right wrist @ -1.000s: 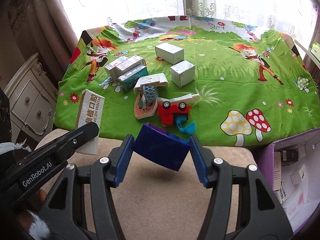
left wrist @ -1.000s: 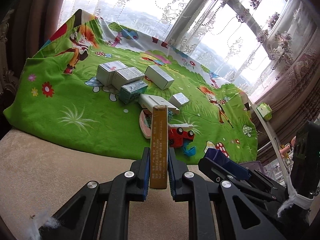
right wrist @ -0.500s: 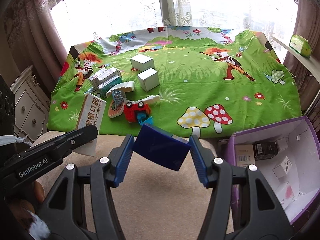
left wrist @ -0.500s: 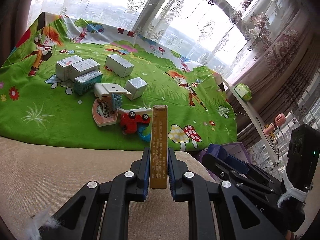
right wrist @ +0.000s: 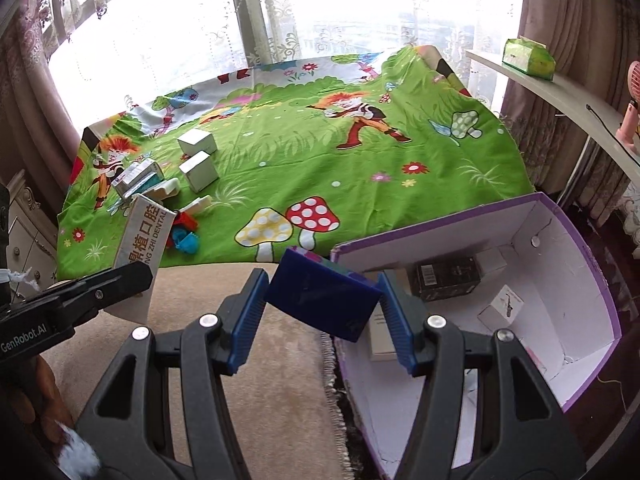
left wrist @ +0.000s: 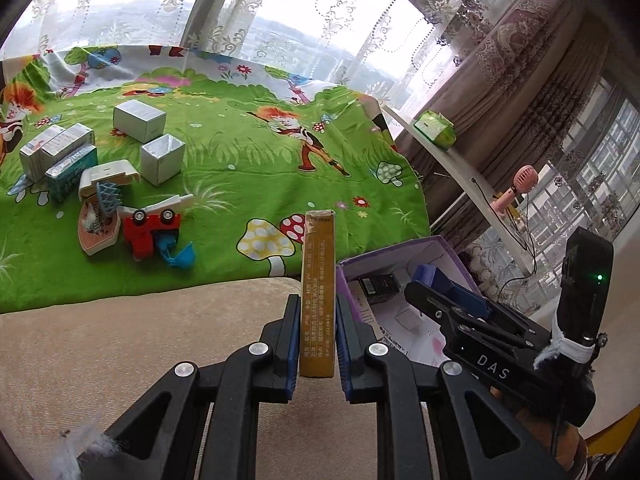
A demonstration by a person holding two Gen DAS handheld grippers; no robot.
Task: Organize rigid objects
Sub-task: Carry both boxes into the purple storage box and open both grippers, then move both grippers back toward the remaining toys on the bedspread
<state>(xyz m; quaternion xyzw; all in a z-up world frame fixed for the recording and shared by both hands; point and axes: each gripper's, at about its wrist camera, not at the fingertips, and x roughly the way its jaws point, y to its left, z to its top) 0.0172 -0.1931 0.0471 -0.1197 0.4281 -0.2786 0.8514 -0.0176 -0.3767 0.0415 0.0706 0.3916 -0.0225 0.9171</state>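
Note:
My left gripper [left wrist: 317,344] is shut on a narrow yellow box [left wrist: 318,276] that stands upright between its pads; the right wrist view shows its white printed face [right wrist: 146,236]. A dark blue box [right wrist: 322,294], tilted, is clamped in my right gripper [right wrist: 322,320] at the near rim of a purple-edged white storage box [right wrist: 576,236]. Inside that storage box lie a black carton [right wrist: 446,276] and small white cartons [right wrist: 500,306]. In the left wrist view the right gripper [left wrist: 452,300] hovers over the storage box [left wrist: 400,250].
On the green cartoon cloth [left wrist: 248,160] lie several white and silver cartons [left wrist: 162,158], a red toy truck [left wrist: 150,228], a toy boat [left wrist: 98,228] and a blue scoop [left wrist: 182,256]. Beige cushion [left wrist: 120,352] lies below. A shelf at the right carries a green tissue pack [right wrist: 528,58] and a pink fan [left wrist: 524,178].
Both grippers have swung to the right with their boxes still held. The purple storage box has come into full view under the right gripper, and the toys have slid to the left.

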